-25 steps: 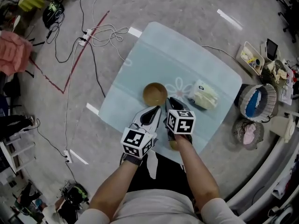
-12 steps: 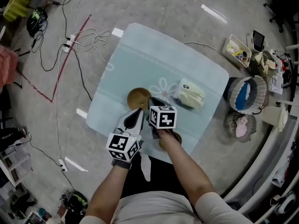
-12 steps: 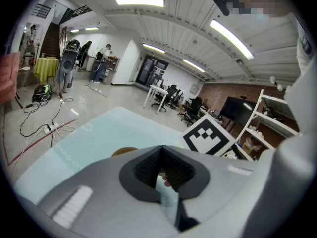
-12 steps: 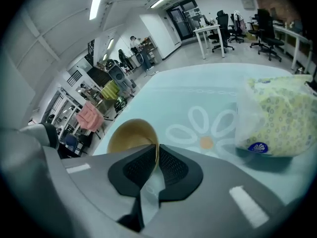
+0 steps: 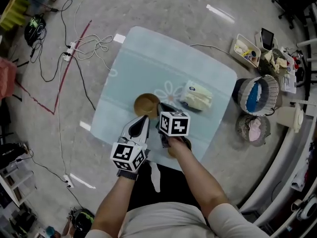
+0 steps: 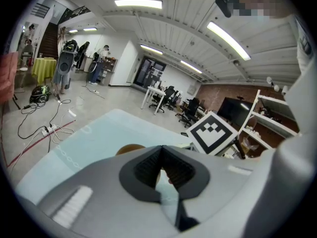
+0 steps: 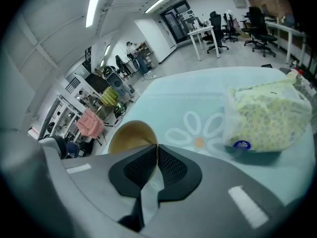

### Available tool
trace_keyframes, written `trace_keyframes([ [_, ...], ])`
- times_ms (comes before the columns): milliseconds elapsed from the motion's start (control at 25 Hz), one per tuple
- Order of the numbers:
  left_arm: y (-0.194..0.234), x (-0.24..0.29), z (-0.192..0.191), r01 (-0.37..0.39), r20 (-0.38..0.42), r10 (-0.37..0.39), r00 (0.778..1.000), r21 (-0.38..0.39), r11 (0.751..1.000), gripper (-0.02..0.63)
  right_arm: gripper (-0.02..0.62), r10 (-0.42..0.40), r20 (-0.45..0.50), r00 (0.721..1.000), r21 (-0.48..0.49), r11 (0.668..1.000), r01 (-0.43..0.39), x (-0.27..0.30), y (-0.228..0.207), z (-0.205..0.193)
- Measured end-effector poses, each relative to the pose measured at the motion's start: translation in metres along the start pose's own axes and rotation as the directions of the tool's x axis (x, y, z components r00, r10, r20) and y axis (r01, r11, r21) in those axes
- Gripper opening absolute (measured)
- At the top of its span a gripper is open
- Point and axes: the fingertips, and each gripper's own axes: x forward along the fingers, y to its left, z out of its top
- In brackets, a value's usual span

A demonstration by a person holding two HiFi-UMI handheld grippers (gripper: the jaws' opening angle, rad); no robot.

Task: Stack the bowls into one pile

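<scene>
Head view: table with a pale blue cloth (image 5: 148,63), two brown bowls on it. Far bowl (image 5: 146,103) sits mid-cloth, next to a flower print. Near bowl (image 5: 172,153) is at the near edge of the cloth, mostly hidden under the right hand. Tissue pack (image 5: 196,95) lies right of the far bowl, apart from it.

Right gripper (image 5: 161,108) has its tips at the far bowl's right rim. Left gripper (image 5: 144,119) is beside it, tips just short of the same bowl on its near side and not touching it from this angle.

Right gripper view: right gripper (image 7: 157,147) has its jaws drawn together with the far bowl's (image 7: 130,135) rim running into the tips. Tan shows in the slit between the pads, so it reads as pinched on the rim. Bowl is upright and empty. Can't tell if it rests on the cloth or is lifted a little. Pack (image 7: 262,120) is ahead to the right, flower print (image 7: 198,128) between it and the bowl.

Left gripper view: left gripper (image 6: 161,150) has its jaw tips meeting with nothing between them. The far bowl's (image 6: 130,148) edge peeks over the left jaw, and the right gripper's marker cube (image 6: 213,133) is close on the right.

Off the table: cables (image 5: 94,43) on the floor to the left, two baskets (image 5: 257,94) and a tray (image 5: 246,50) to the right.
</scene>
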Motion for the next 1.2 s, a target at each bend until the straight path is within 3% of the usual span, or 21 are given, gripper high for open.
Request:
trace_keyframes([
  [480,-0.055,-0.039,0.010,0.122,0.029,-0.124,0.992,0.070,0.990,0.006,0.021,-0.064,0.110,0.992,0.067,0.996,0.057,-0.086,-0.004,-0.011],
  [840,-0.118,-0.082,0.017,0.238,0.032,-0.245,0.969,0.143,0.961,0.005,0.021,-0.121,0.189,0.975,0.113,0.989,0.101,-0.170,-0.003,-0.035],
  [1200,-0.161,-0.112,0.003,0.312,0.014,-0.319,0.948,0.171,0.935,0.006,0.021,-0.187,0.220,0.957,0.206,0.968,0.142,-0.226,-0.016,-0.078],
])
